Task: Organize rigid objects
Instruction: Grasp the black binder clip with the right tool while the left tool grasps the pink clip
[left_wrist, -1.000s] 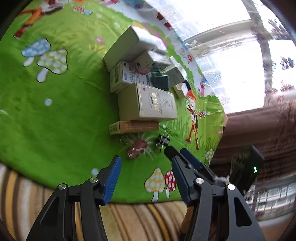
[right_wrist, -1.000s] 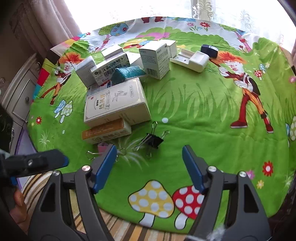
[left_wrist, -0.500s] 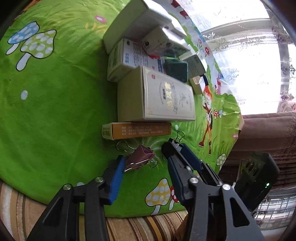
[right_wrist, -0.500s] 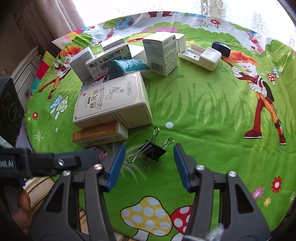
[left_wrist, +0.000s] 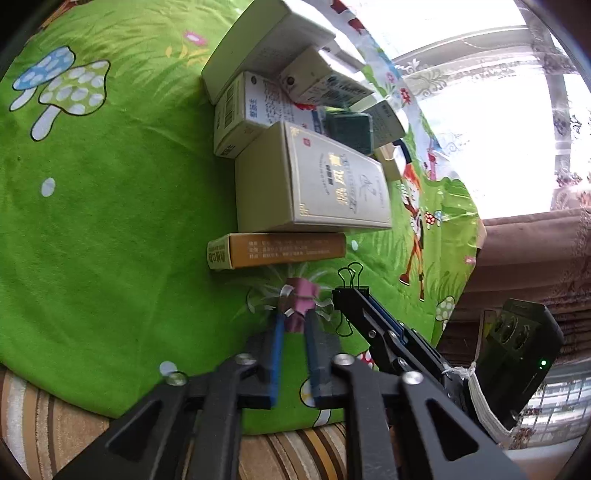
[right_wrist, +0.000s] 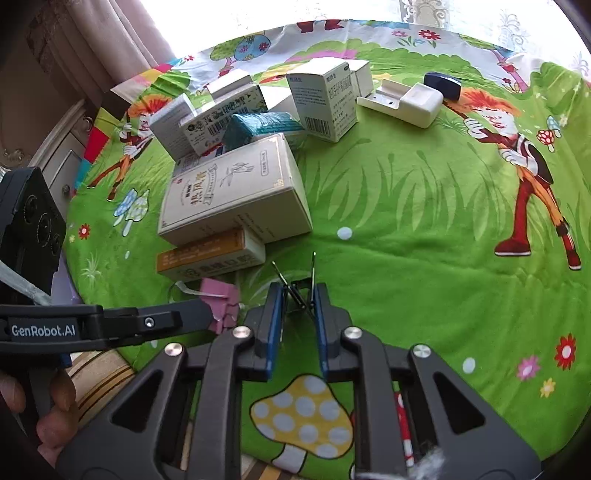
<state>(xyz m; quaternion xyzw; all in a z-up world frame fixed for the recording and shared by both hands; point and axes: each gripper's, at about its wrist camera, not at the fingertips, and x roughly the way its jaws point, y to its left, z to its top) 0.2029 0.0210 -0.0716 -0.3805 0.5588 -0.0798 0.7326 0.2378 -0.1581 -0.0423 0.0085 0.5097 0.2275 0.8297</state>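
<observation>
Box cluster sits mid-tablecloth, toward its left edge. Near the front edge: left gripper clamped on pink binder clip, right gripper narrowed onto black binder clip. Lift both straight up, squeeze firm; wire handles may snag.

From the right gripper, open green cloth runs from 12 round to 3 o'clock, with room to pass. At 11 o'clock the orange box and the big cream box block the way, a crowd of small cartons behind them. At 9 o'clock the left gripper sits just beside, leaving only a narrow gap.
</observation>
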